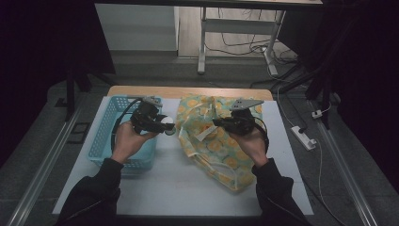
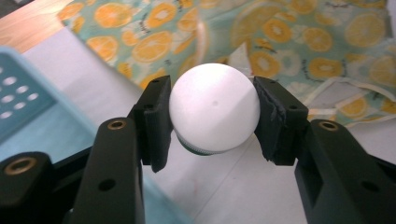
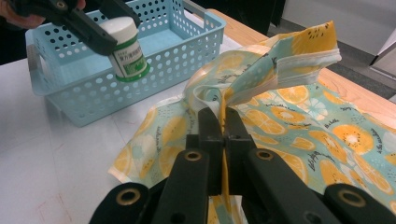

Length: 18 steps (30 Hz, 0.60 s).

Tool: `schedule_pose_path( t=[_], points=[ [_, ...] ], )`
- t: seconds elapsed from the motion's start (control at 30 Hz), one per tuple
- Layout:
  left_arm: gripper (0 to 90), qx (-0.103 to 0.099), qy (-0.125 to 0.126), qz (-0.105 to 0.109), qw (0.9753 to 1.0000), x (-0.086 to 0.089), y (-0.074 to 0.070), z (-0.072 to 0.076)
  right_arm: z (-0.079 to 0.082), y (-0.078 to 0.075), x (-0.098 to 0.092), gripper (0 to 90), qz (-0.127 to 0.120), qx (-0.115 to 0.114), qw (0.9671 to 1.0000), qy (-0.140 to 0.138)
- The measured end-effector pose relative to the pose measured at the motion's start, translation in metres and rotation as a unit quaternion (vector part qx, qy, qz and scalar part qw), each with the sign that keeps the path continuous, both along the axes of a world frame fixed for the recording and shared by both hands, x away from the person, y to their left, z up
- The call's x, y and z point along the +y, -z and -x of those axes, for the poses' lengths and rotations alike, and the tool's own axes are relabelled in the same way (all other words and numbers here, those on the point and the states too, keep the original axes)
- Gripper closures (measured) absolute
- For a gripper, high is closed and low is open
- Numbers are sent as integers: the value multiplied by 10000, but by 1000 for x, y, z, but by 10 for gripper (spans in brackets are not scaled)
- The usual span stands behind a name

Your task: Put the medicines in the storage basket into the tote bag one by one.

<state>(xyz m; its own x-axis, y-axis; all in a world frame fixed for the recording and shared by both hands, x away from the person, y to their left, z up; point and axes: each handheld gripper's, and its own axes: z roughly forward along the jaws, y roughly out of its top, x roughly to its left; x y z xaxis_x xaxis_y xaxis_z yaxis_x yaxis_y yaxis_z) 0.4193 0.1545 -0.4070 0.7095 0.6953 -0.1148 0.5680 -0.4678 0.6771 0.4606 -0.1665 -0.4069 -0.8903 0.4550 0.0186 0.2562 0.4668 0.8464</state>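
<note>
Nearest my left gripper's camera, the white bottle (image 2: pixel 214 108) sits between my left jaws, which grip its rounded cap from both sides; a green band shows at the cap's lower edge. My left gripper (image 1: pixel 163 126) holds this bottle off the counter (image 1: pixel 164 179), between the basket and the bag. From my right gripper view the same bottle (image 3: pixel 125 49) hangs cap-up in those jaws, its green-printed label facing me, in front of the near wall of the blue basket (image 3: pixel 140 84).

Ahead of my right jaws, a fold of the orange-print cloth bag (image 3: pixel 289 112) rises between them; the jaws are nearly together and pinch this fold, with a white-trimmed handle strip standing up just beyond the tips. My right gripper (image 1: pixel 217 123) lies over the upper left part of the bag (image 1: pixel 211 146) in the high view, and the rest of the cloth spreads flat below and to the right of the jaws.

Beside my left hand (image 1: pixel 127 141) the perforated basket (image 1: pixel 101 136) stands on the white counter, its interior pale blue. My right hand (image 1: pixel 251 146) rests over the bag's middle. The two grippers face each other, near but apart.
</note>
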Motion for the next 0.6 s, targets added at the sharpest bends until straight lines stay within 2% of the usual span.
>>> schedule_pose_path(
  t=[0.6],
  points=[
    [502, -11, 541, 64, 9985, -51, 3, -4, 1, -1, 0, 897, -18, -4, 10000, -9]
  ],
)
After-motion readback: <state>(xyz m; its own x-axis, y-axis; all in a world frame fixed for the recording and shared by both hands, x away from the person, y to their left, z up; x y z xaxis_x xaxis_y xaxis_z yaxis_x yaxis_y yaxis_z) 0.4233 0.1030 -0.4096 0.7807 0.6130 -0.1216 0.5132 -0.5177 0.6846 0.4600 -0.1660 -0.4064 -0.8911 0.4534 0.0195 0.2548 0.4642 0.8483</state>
